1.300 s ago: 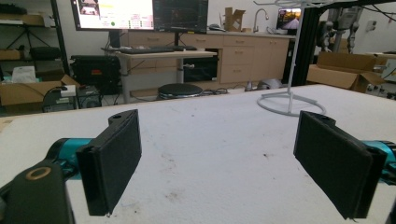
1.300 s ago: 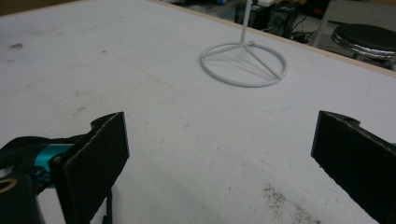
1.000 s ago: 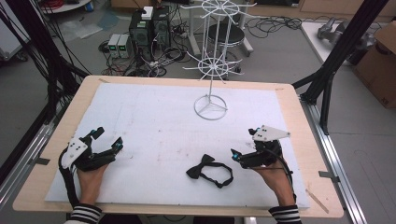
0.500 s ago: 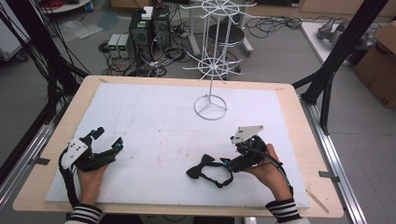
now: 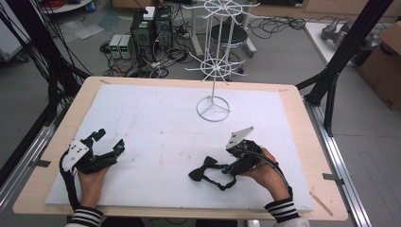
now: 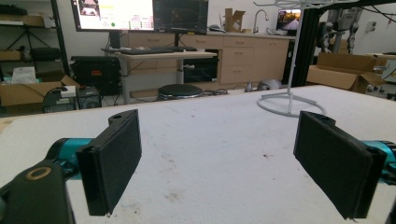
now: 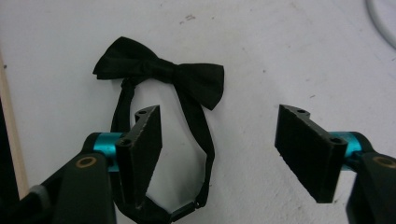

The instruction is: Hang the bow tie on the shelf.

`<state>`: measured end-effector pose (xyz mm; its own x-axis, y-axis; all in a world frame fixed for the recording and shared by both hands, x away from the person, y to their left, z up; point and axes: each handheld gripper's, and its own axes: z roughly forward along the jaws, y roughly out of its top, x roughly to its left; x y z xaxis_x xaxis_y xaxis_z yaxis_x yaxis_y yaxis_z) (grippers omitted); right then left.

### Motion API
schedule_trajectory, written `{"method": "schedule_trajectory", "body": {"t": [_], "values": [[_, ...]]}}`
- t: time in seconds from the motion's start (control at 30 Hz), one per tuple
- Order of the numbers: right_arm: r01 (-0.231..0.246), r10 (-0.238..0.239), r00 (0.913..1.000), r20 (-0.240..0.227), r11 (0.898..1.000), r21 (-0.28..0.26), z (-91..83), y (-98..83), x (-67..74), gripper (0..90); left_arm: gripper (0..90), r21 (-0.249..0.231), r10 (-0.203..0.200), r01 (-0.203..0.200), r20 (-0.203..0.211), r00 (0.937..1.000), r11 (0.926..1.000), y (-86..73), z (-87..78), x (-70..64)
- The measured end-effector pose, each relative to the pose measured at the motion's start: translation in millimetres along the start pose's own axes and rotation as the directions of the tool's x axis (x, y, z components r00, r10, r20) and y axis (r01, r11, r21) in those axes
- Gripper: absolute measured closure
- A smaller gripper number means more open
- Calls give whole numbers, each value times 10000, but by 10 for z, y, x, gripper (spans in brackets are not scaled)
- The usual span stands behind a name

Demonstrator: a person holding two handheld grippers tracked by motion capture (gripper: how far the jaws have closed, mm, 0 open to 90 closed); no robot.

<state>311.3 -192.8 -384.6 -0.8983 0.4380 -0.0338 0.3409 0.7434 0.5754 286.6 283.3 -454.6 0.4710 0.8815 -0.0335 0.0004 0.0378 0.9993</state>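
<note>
1. Right hand-held gripper (image 7: pixel 217 140), jaws spread and empty, hovers over the bow tie (image 7: pixel 163 72) near the worktop's (image 5: pixel 288 101) front edge.
2. Bow lies just beyond the jaws, strap looping back beneath them.
3. Left hand-held gripper (image 5: pixel 105 150), also spread and empty, sits well apart near the front-left corner.

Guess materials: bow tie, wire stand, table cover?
Black bow tie with strap: looks like matte woven fabric, soft folds, no shine. White wire display stand: likely painted metal wire, thin rigid rods, ring base. White table cover: seemingly foam or felt sheet, grainy, scuffed, matte.
</note>
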Motion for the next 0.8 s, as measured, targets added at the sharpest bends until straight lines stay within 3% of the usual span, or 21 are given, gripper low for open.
{"method": "schedule_trajectory", "body": {"t": [0.43,0.8], "values": [[110,-72,9982,-588,9977,662,169,62,-3,465,155,-5,-13,13,-4,10000,10000,0,-1,1],[271,-144,9956,-929,9901,1375,283,84,-17,561,155,4,-33,33,-18,10000,10000,0,-2,4]]}}
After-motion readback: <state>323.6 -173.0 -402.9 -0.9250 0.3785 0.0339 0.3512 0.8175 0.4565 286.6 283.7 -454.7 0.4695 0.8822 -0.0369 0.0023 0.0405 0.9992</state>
